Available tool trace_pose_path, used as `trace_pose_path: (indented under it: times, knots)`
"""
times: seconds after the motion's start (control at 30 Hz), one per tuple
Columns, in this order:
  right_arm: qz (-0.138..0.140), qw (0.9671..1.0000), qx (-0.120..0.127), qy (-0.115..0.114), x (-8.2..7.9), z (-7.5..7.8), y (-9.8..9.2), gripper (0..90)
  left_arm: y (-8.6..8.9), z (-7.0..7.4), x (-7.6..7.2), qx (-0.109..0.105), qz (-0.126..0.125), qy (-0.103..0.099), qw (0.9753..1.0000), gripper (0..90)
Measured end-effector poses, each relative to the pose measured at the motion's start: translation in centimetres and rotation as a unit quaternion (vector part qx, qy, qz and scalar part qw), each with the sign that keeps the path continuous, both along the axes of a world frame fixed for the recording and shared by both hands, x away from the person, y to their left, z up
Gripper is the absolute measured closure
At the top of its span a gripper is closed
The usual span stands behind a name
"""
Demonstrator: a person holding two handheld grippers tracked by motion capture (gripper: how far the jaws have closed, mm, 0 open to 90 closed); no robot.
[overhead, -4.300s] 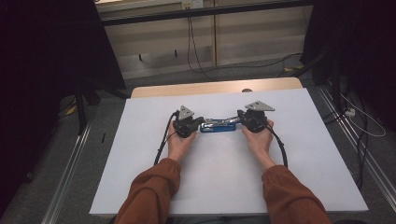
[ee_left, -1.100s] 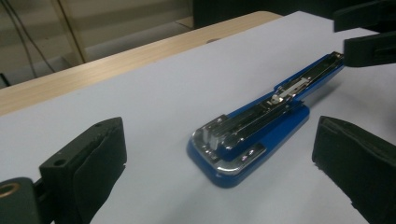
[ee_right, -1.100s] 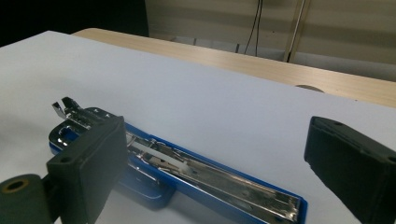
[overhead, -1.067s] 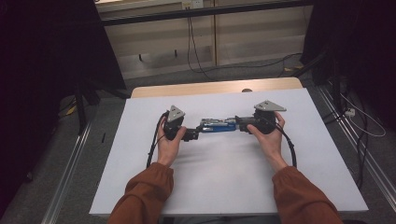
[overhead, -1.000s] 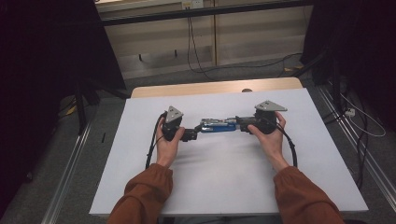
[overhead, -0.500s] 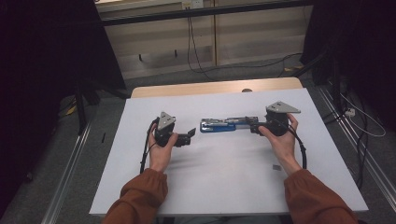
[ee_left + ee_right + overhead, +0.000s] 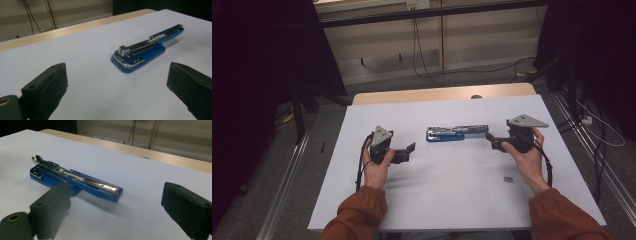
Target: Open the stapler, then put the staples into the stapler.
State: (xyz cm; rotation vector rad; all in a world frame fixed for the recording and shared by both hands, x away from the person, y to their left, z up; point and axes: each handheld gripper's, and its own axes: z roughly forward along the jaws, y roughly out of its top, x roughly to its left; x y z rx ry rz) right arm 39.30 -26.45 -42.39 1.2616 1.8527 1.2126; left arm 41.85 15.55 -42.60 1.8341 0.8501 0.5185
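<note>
A blue stapler (image 7: 451, 133) lies on the white table (image 7: 447, 185), its chrome magazine exposed and its blue top arm swung out toward the right. My left gripper (image 7: 408, 152) is open, a short way left of the stapler and apart from it. In the left gripper view the stapler (image 7: 140, 53) lies ahead of the left gripper (image 7: 117, 77), whose jaws stand wide. My right gripper (image 7: 491, 141) is open just off the arm's right end. In the right gripper view the stapler (image 7: 75, 178) lies just beyond the right gripper (image 7: 117, 196), touching neither jaw.
A small grey piece (image 7: 508, 178) lies on the white sheet near the person's right hand. A wooden table edge (image 7: 437, 94) runs along the back. Metal rails (image 7: 287, 185) flank the table, and cables (image 7: 597, 130) trail on the floor at the right.
Both grippers were shut on the stapler's ends a second ago. They have opened and drawn apart, left one first, leaving the stapler lying on the table.
</note>
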Motion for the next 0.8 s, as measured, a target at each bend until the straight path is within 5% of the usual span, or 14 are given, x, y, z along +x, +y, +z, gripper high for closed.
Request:
trace_pose_path:
  times: [0.73, 0.8]
  knots:
    - [0.067, 0.996, -0.029, 0.05, -2.8, 0.7, -1.5, 11.2, 1.5, -0.2, -2.0, -0.001, 0.011, -0.012, 0.9999, 3.1]
    - [0.068, 0.9957, -0.03, 0.054, -3.0, 0.7, -1.7, 11.6, 1.8, -0.1, -2.3, -0.014, 0.014, -0.015, 0.9997, 3.1]
